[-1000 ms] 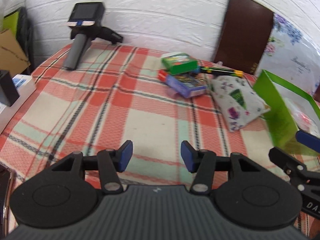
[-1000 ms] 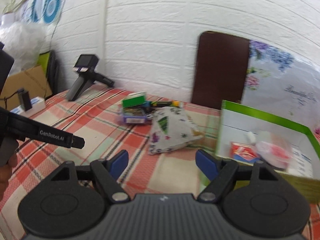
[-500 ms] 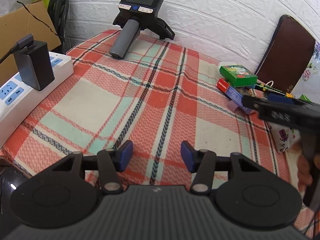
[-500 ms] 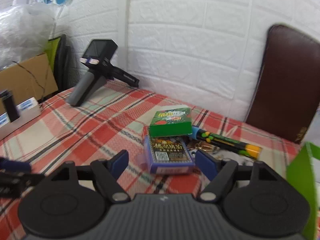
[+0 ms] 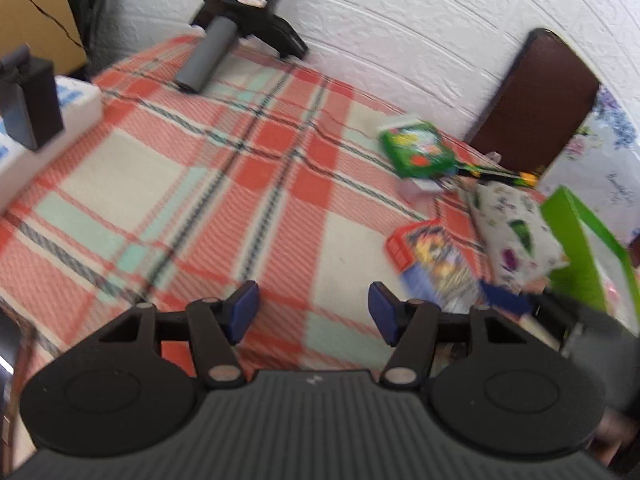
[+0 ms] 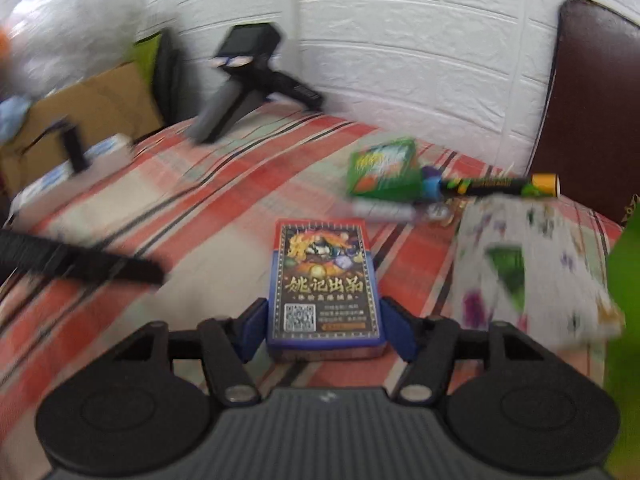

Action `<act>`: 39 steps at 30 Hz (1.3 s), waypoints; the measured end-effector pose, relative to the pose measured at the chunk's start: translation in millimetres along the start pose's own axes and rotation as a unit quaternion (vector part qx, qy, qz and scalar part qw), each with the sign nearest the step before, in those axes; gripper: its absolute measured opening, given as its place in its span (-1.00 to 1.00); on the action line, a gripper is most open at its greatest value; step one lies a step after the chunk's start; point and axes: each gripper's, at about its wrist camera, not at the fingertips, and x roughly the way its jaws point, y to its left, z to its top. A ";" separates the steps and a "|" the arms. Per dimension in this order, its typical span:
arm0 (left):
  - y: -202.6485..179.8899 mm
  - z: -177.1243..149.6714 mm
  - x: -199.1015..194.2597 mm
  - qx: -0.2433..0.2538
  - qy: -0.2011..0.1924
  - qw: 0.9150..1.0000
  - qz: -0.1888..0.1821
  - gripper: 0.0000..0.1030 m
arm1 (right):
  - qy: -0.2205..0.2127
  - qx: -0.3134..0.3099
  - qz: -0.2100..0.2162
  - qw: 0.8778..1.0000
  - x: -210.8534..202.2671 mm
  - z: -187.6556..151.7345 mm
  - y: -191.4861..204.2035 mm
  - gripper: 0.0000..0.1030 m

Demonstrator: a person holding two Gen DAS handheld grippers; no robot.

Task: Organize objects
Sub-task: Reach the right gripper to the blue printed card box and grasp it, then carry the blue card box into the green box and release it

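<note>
Blurring from motion smears both views; only the card box (image 6: 325,286) reads sharply. It sits flat between the blue pads (image 6: 253,330) of the right gripper (image 6: 326,332), near end gripped on both sides, far end pointing away over the plaid cloth (image 6: 224,216). Whether its underside rests on the cloth or is lifted clear cannot be told. In the left wrist view the same box (image 5: 434,266) appears ahead and to the right, its print illegible, with one blue fingertip (image 5: 505,299) of the right gripper at its near end; the rest of that gripper is cut off at the frame edge.

Left gripper (image 5: 314,314): fingers wide apart, nothing between them, over bare cloth.

Beyond the card box: green box (image 6: 382,172), streaked; a dark marker (image 6: 496,186) just right of it. Floral pouch (image 6: 524,268) lies right of the card box, edges smeared. Green bin (image 5: 580,252) at far right, contents unreadable. Back left: handheld device (image 5: 236,20), power strip (image 5: 48,116).
</note>
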 end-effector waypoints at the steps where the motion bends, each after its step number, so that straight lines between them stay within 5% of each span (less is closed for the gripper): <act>1: -4.8 -3.9 -1.6 0.004 0.007 1.000 -0.009 0.21 | -0.002 -0.012 0.002 1.000 -11.1 -9.9 8.5 0.18; 7: -40.0 -35.5 -10.6 0.024 0.055 0.996 -0.067 0.28 | -0.004 -0.003 0.024 1.000 -57.1 -45.5 28.9 0.19; 13: -67.0 -67.5 -23.0 0.074 0.054 0.995 -0.029 0.44 | 0.000 0.027 0.031 0.999 -64.5 -55.8 25.4 0.22; 16: -71.8 -73.8 -25.1 0.076 0.053 0.995 -0.031 0.31 | -0.004 0.038 0.039 0.999 -70.3 -62.0 25.0 0.19; 17: -72.8 -73.5 -24.8 0.074 0.052 0.995 -0.047 0.05 | -0.006 0.041 0.042 0.998 -72.5 -63.4 24.7 0.17; 18: -73.9 -72.3 -24.1 0.067 0.055 0.995 -0.055 0.02 | -0.008 0.046 0.039 0.998 -75.4 -65.9 23.9 0.17; 23: -105.8 -63.0 -30.2 0.088 0.041 0.992 -0.081 -0.24 | -0.047 0.076 -0.008 0.996 -98.5 -71.1 10.0 0.17; 31: -208.9 -31.6 -36.8 0.204 -0.019 0.971 -0.126 -0.24 | -0.148 0.107 -0.117 0.976 -141.5 -61.0 -49.0 0.17; 39: -281.9 -18.2 4.2 0.245 -0.019 0.958 -0.145 -0.25 | -0.168 0.149 -0.173 0.959 -136.8 -56.6 -121.7 0.17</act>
